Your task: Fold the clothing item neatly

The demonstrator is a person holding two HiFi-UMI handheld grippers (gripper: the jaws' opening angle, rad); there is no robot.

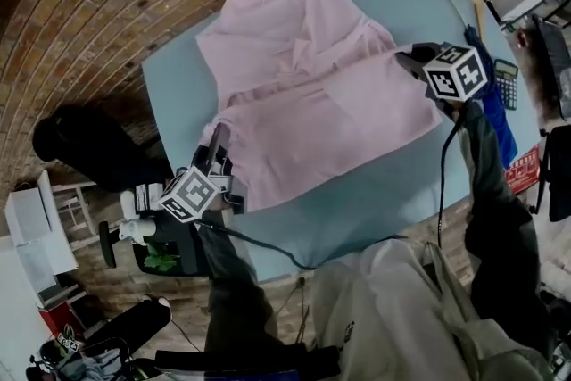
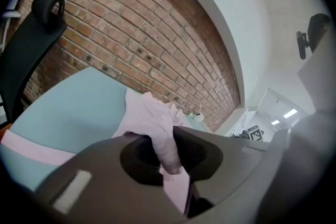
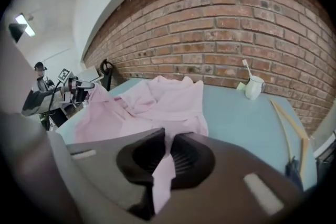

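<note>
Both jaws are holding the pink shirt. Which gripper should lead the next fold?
Left, probably. The left gripper clamps the pink shirt at its near corner by the table edge, with most cloth spread beyond it. The right gripper, also shut on cloth, sits at the shirt's mid-side.

Cam setup: 1 overhead, 2 at jaw level.
Head cam looks steeply down on table [image 1: 375,192]. Gripper cams sit low, v. close behind own jaws, facing inward across table twd brick wall [image 3: 220,23]; all 3 share pink garment [image 1: 303,94].
</note>
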